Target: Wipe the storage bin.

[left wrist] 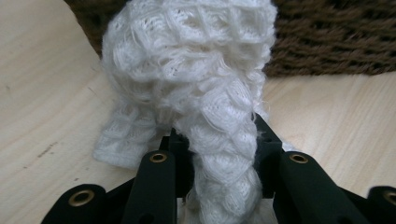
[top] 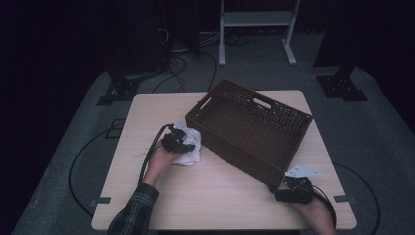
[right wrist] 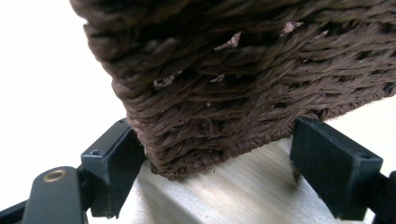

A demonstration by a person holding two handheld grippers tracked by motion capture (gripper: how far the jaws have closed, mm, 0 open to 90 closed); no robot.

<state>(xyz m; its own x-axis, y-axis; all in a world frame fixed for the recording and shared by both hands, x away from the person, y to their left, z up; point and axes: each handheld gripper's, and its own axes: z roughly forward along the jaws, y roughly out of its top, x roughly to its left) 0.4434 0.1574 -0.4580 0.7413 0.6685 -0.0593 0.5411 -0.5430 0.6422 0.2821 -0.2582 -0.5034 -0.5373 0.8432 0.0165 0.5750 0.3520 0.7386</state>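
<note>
The white knitted cloth (left wrist: 191,84), soft and bumpy, is lying in a bunch on the pale wooden table (top: 220,196). Part of it is sitting right between the 2 black jaws of the left gripper (left wrist: 219,154), and the jaws are squeezing together on that twisted bit. The rest of the cloth is puffing up just in front of the left gripper, and a flat corner is spreading onto the table beside one jaw. From above, the left gripper (top: 180,142) is resting on top of the cloth (top: 192,152), with a hand in a checked sleeve (top: 134,210) behind it.

Just past the cloth, the big dark brown woven basket (top: 249,129) is standing, touching or almost touching it.

The right gripper (top: 292,188) is sitting at the near corner of that basket. Its 2 jaws are standing wide apart, and the basket corner (right wrist: 233,93) is poking in between them. One jaw is touching the weave, but the other is staying clear of it, so the right gripper (right wrist: 217,158) is not pinching anything.
</note>
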